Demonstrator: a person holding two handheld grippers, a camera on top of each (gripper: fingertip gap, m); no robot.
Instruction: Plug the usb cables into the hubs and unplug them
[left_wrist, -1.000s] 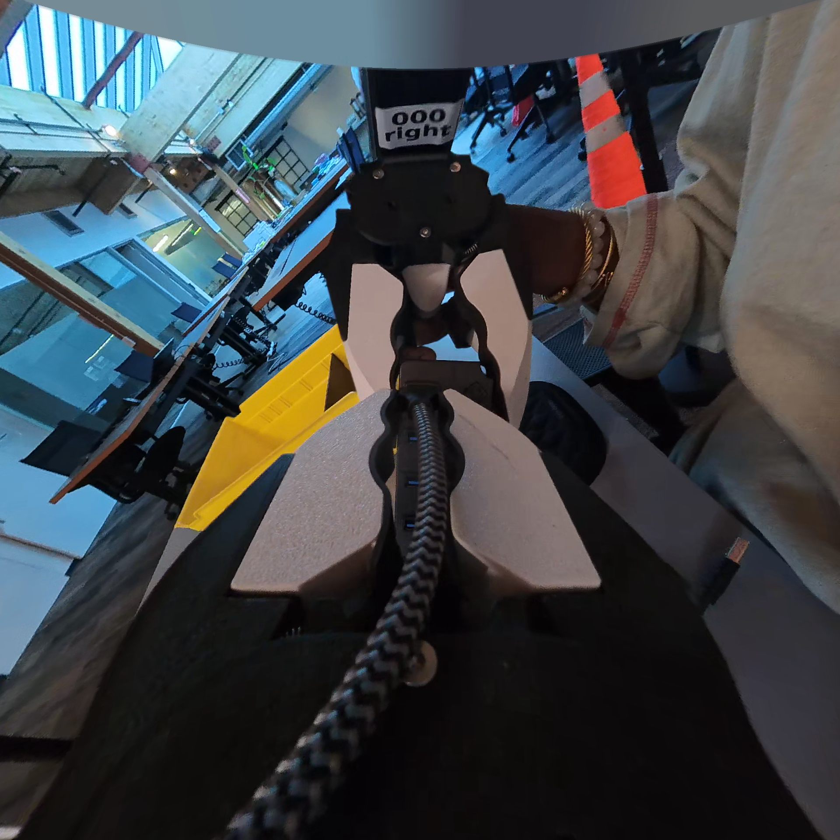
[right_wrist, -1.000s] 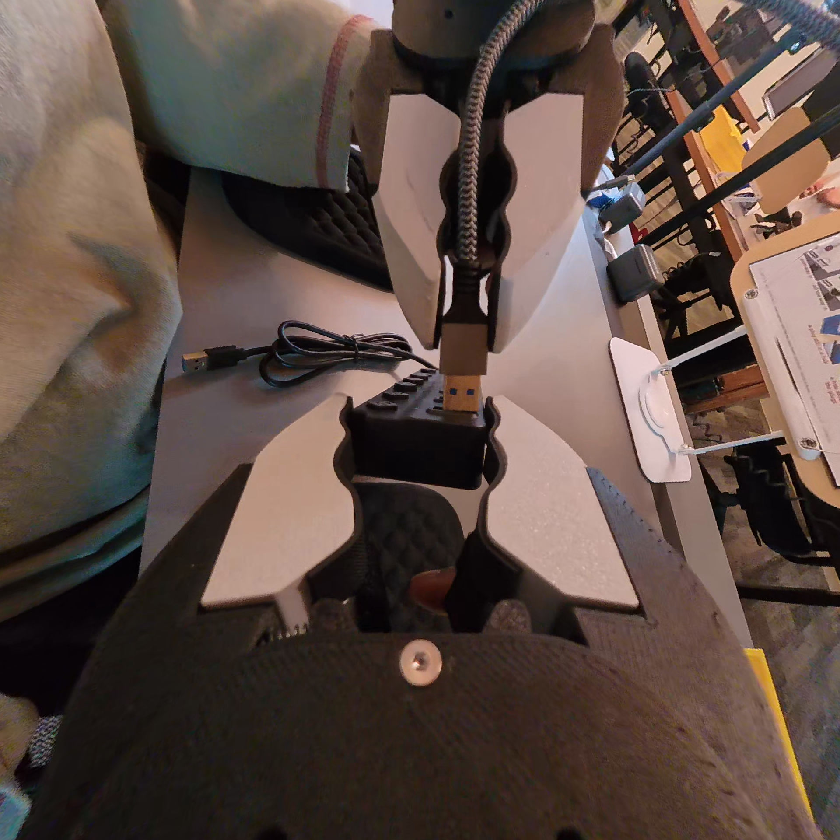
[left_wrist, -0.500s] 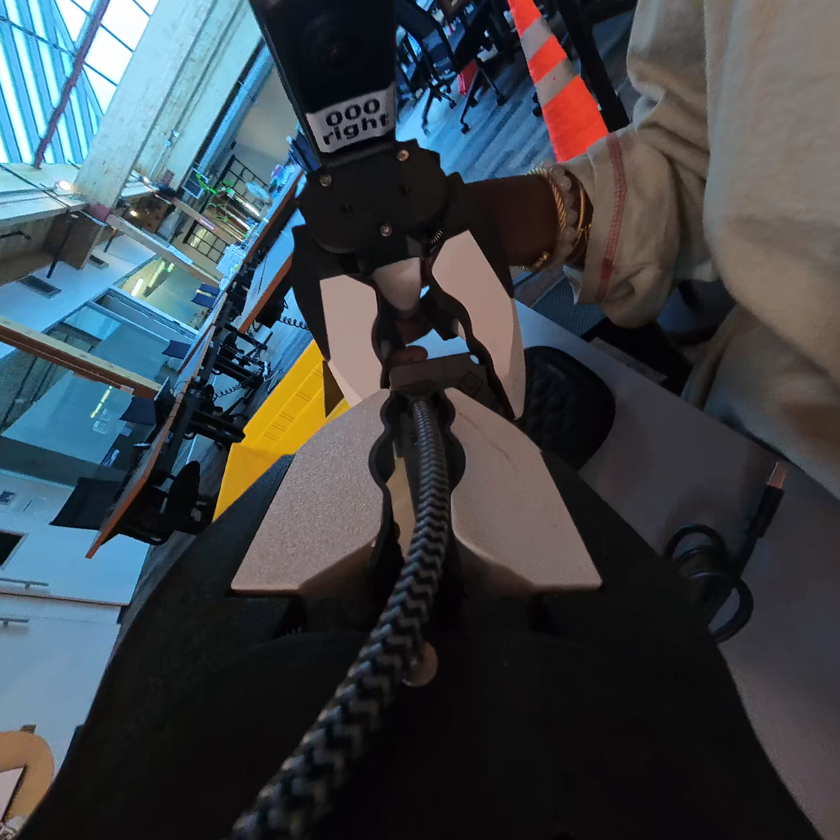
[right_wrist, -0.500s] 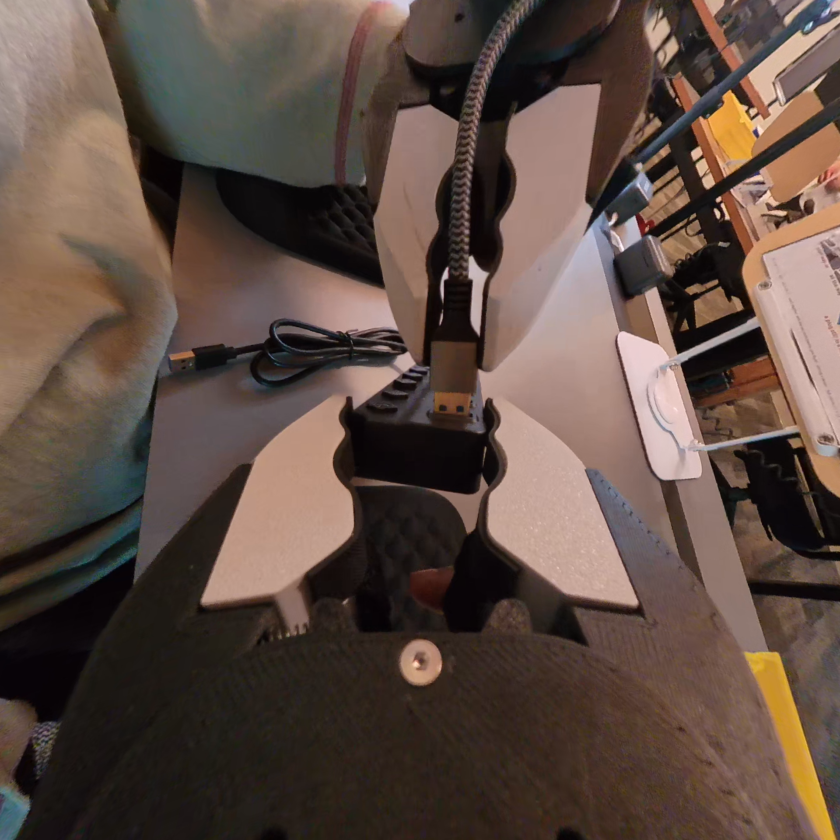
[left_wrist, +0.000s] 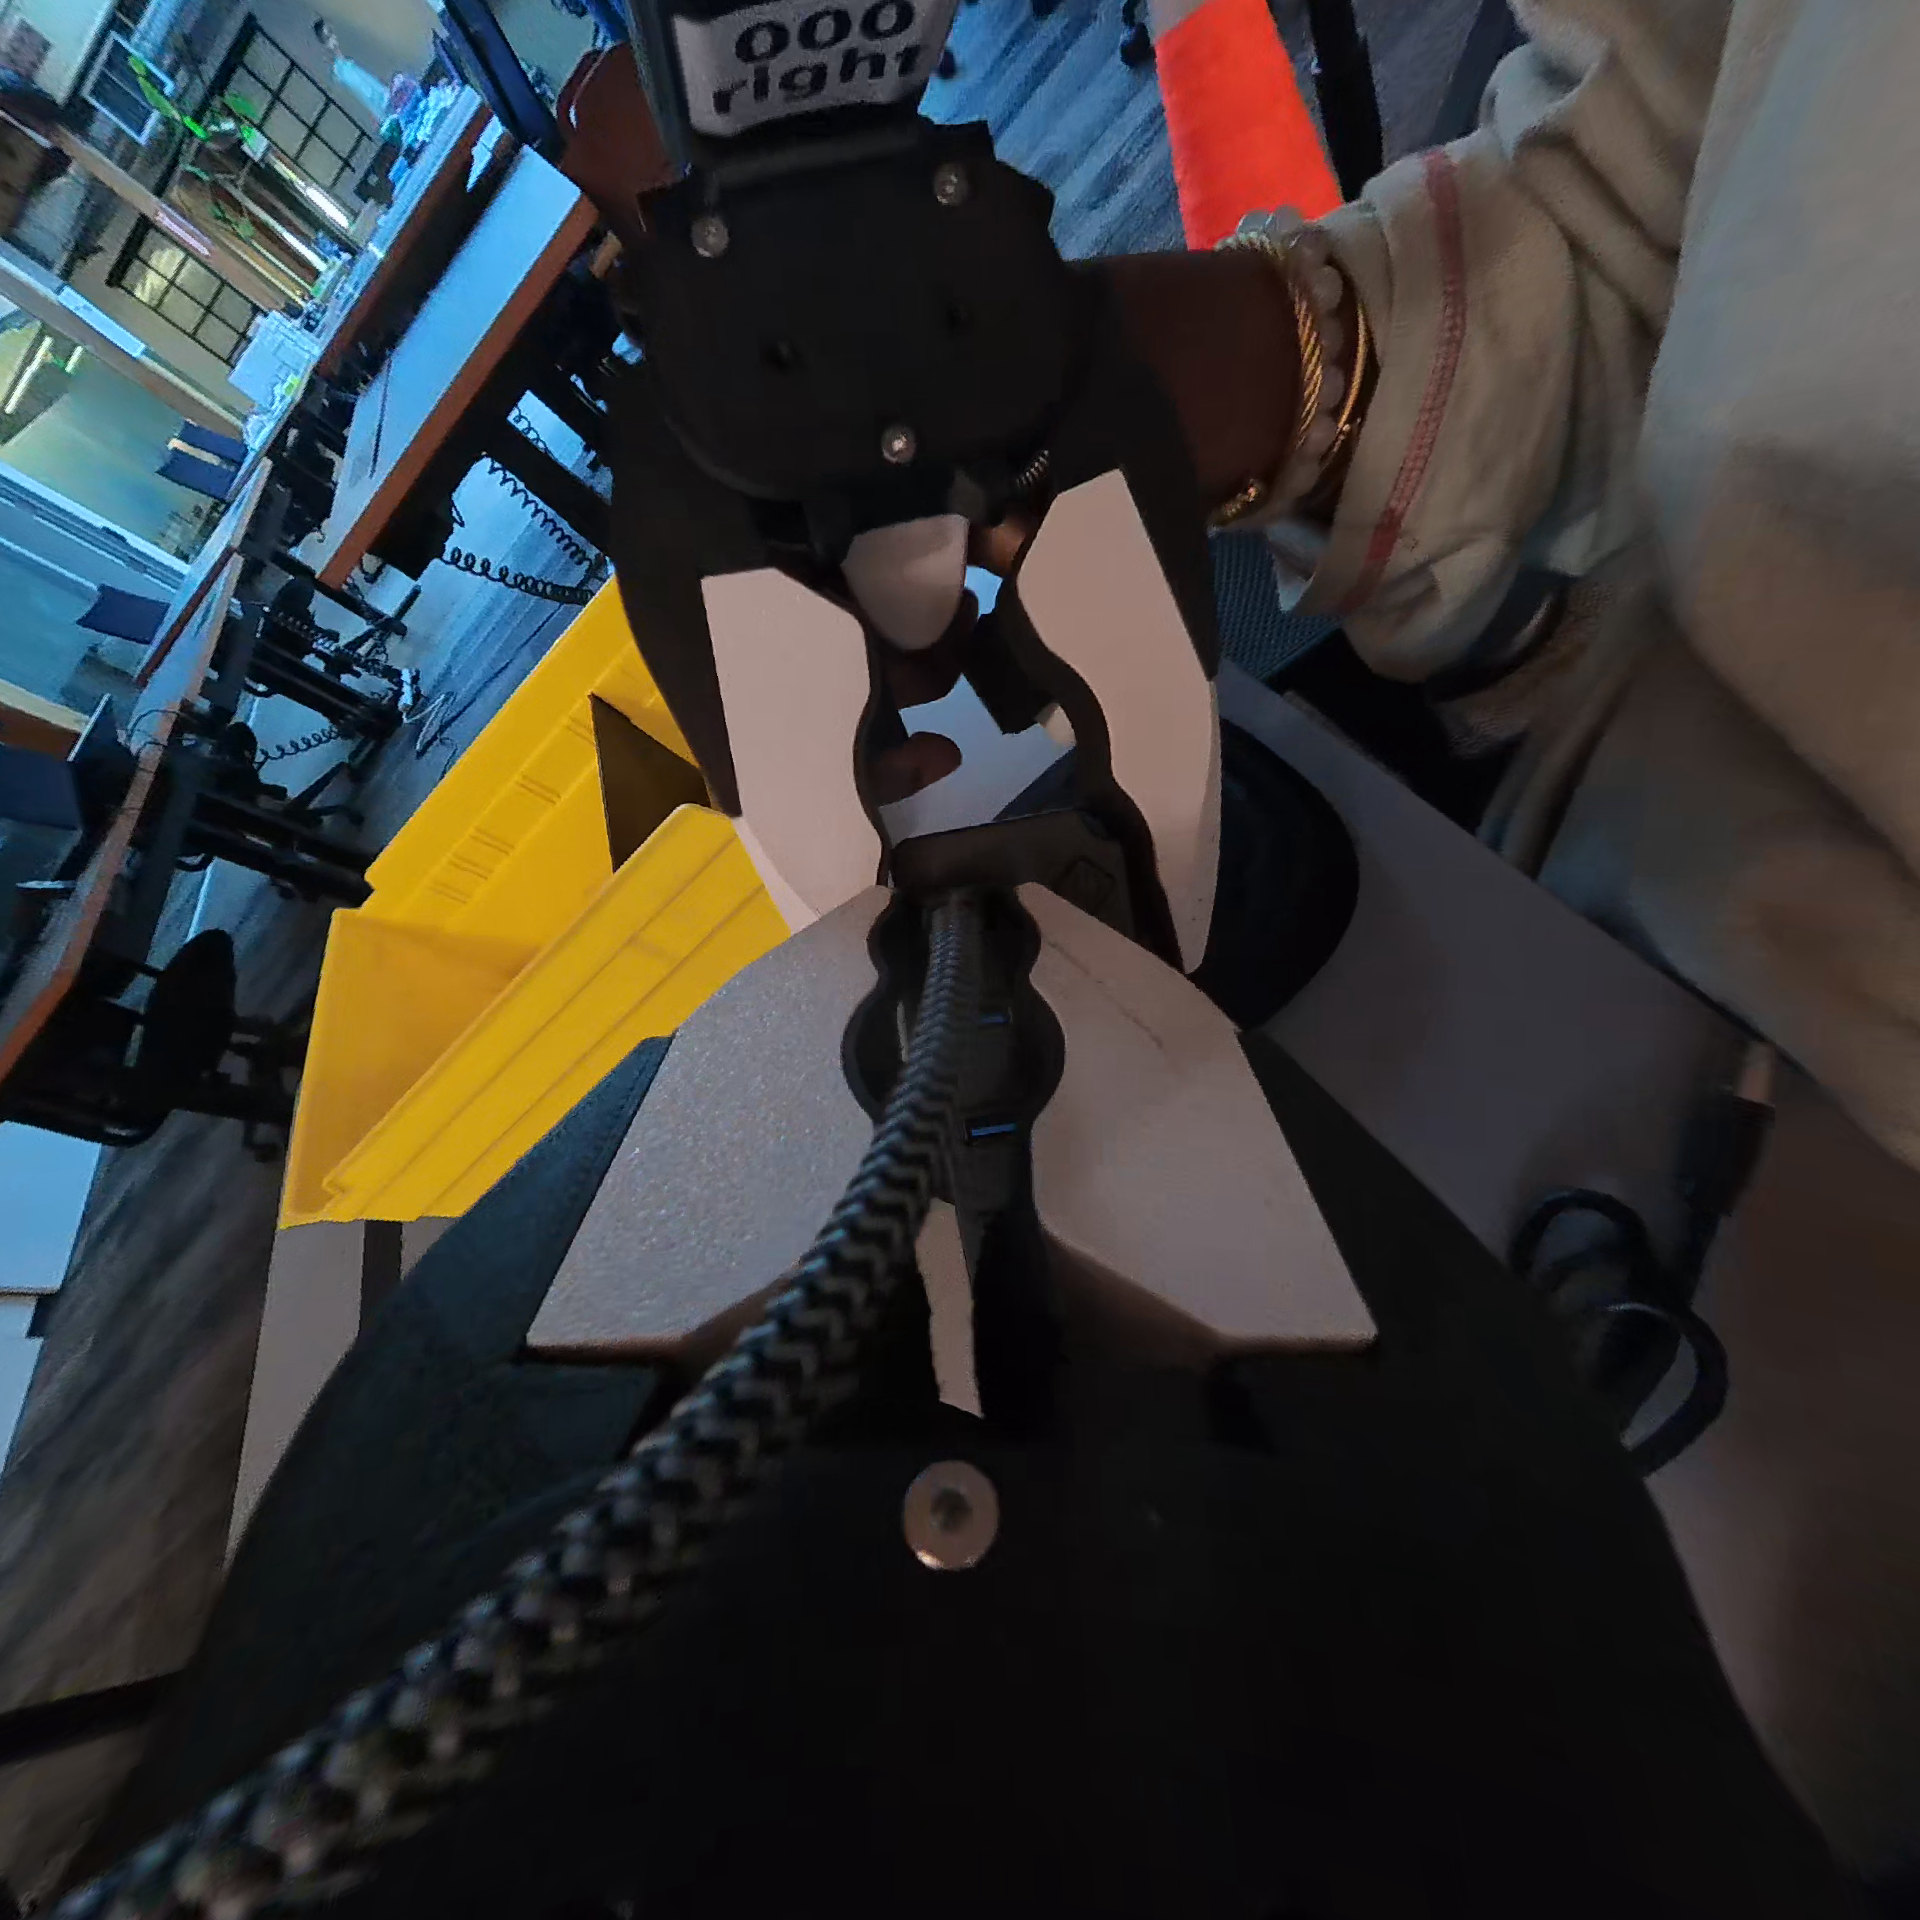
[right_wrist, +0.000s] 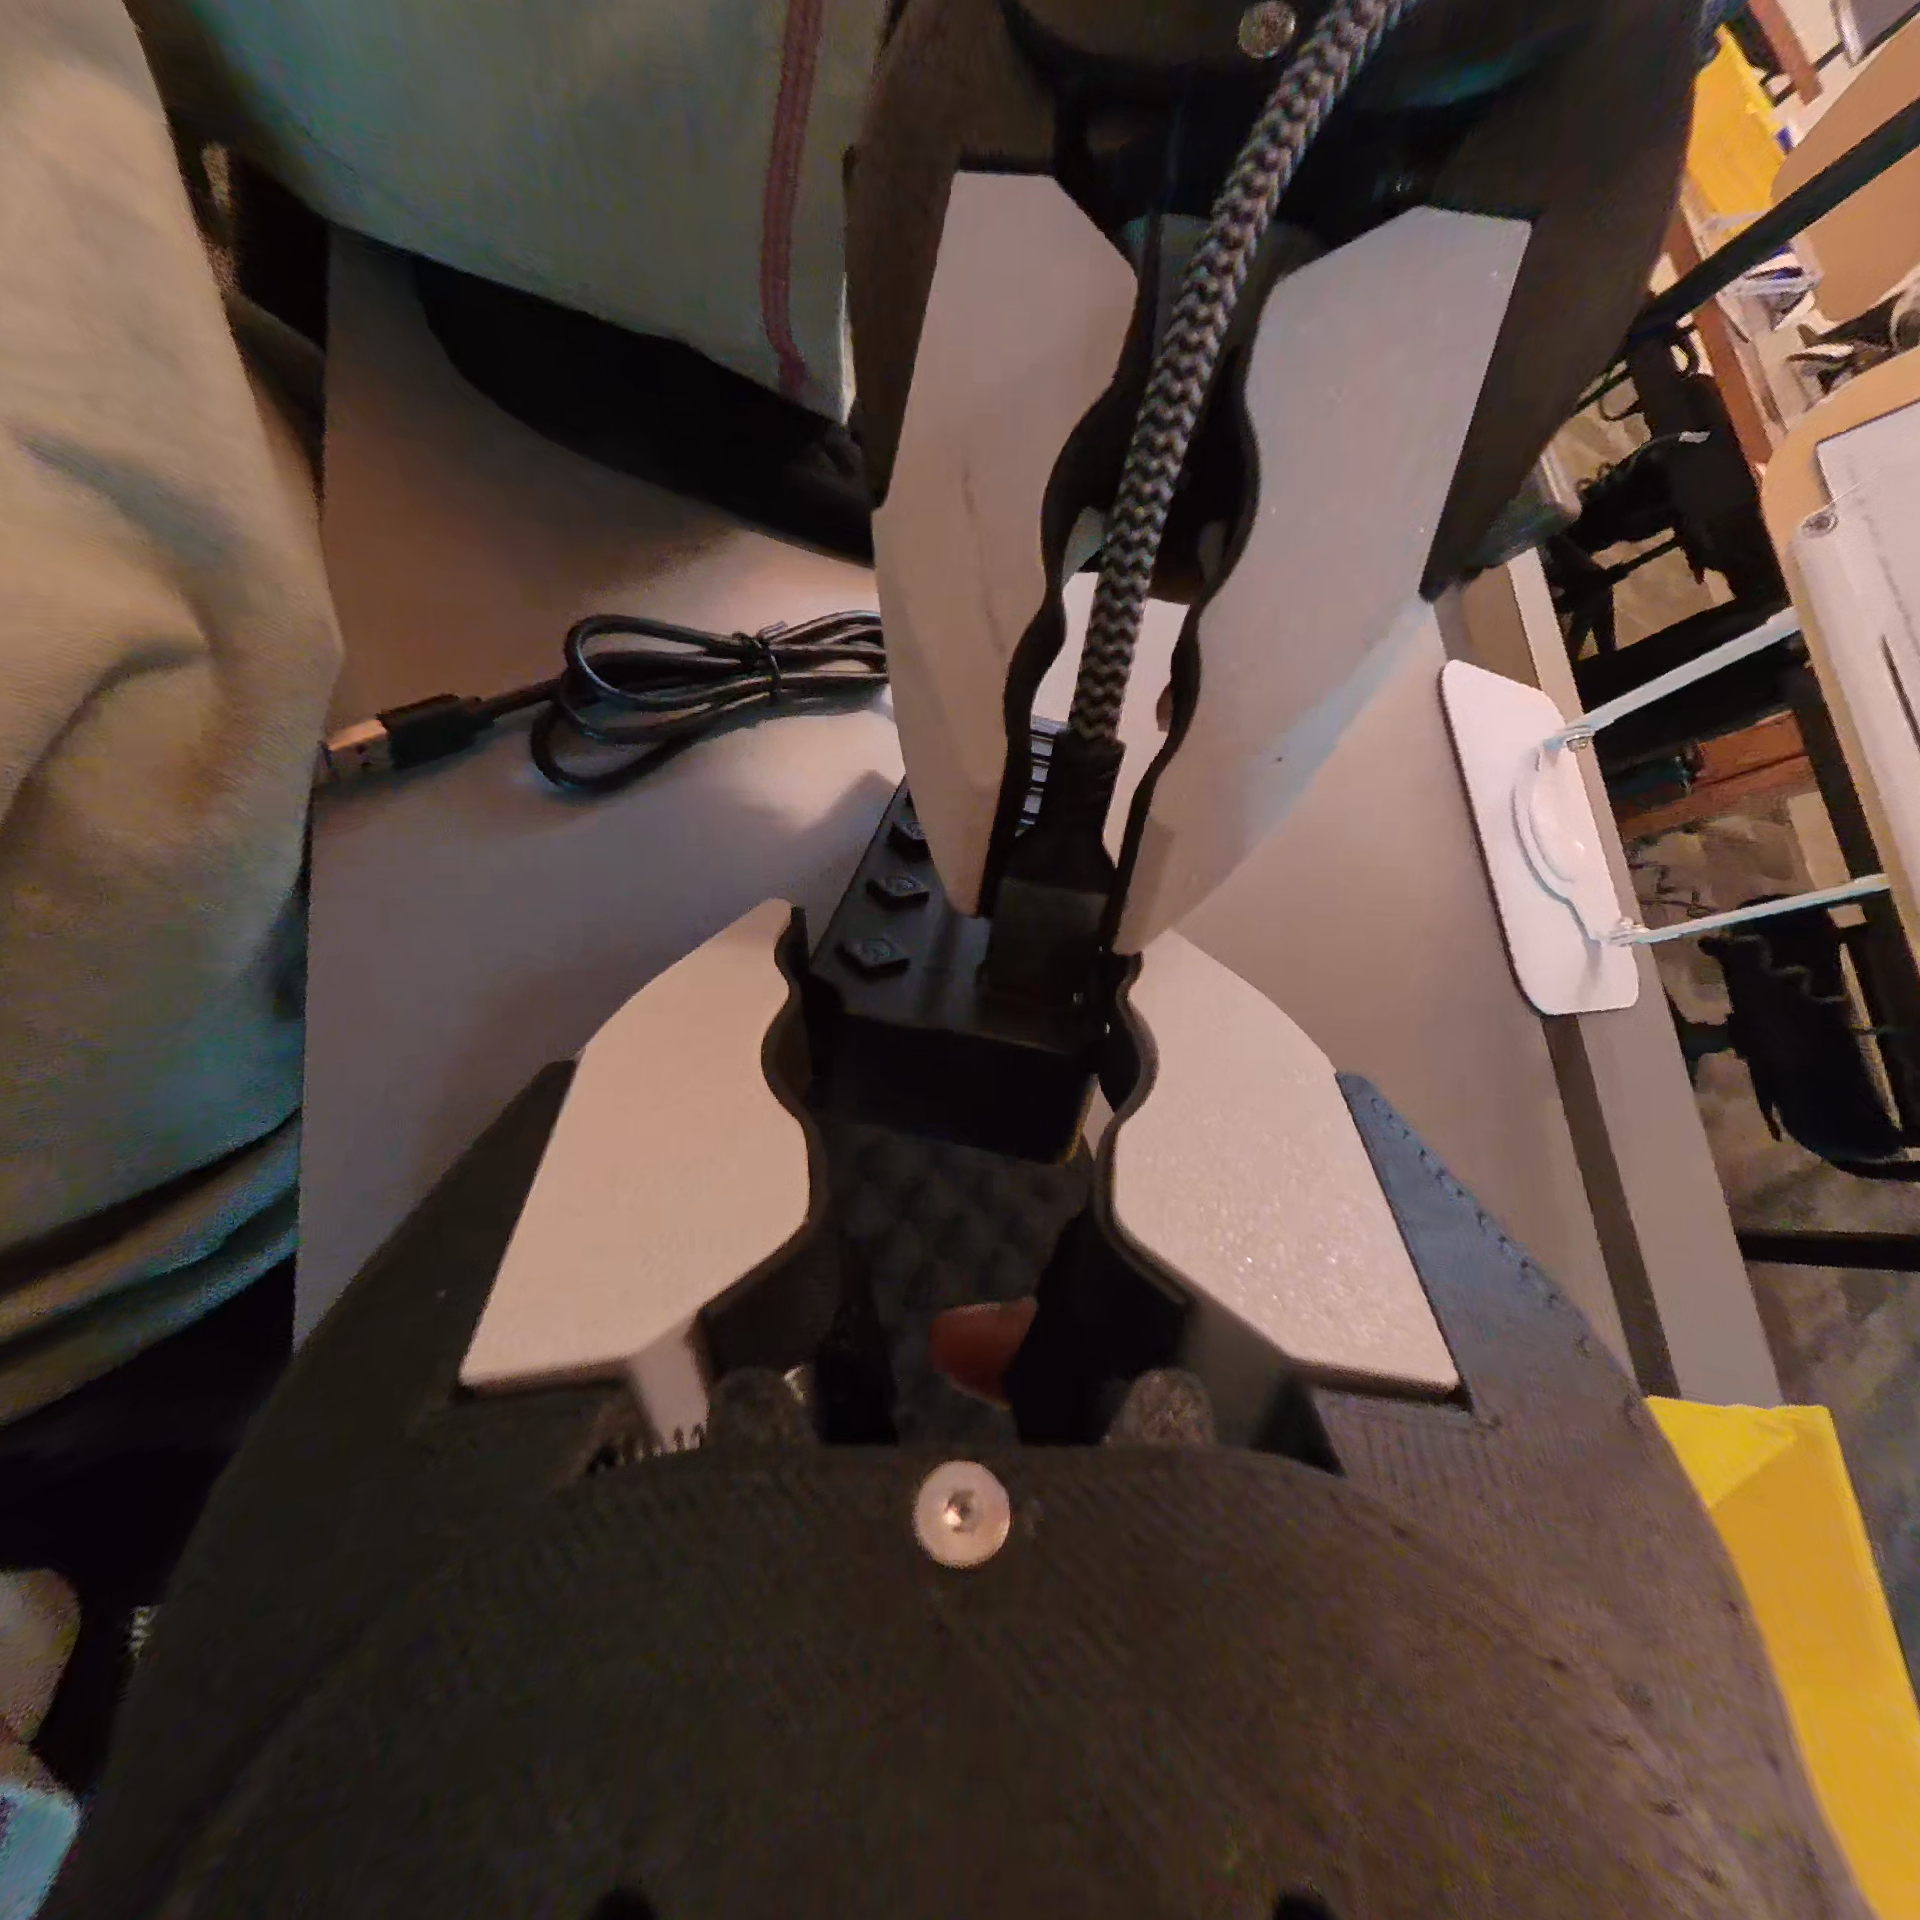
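In the right wrist view my right gripper (right_wrist: 956, 966) is shut on the end of a black USB hub (right_wrist: 935, 1060) and holds it above the grey table (right_wrist: 499, 935). My left gripper (right_wrist: 1044, 914) comes in from above, shut on the dark plug (right_wrist: 1044, 894) of a braided cable (right_wrist: 1143, 499). The plug sits in the hub's end port and its metal tip is hidden. In the left wrist view my left gripper (left_wrist: 951, 925) clamps the braided cable (left_wrist: 914, 1122), and the right gripper (left_wrist: 997, 862) faces it with the hub (left_wrist: 1049, 842).
A thin black USB cable (right_wrist: 665, 686) lies coiled on the table to the left; it also shows in the left wrist view (left_wrist: 1621, 1330). A yellow bin (left_wrist: 499, 987) stands off the table's edge. A white stand base (right_wrist: 1538, 831) sits at the right edge. A person's sleeve (right_wrist: 520, 156) is close behind.
The left gripper has pushed the plug down into the hub's port: its metal tip showed above the port before and is now hidden. The right gripper kept hold of the hub.
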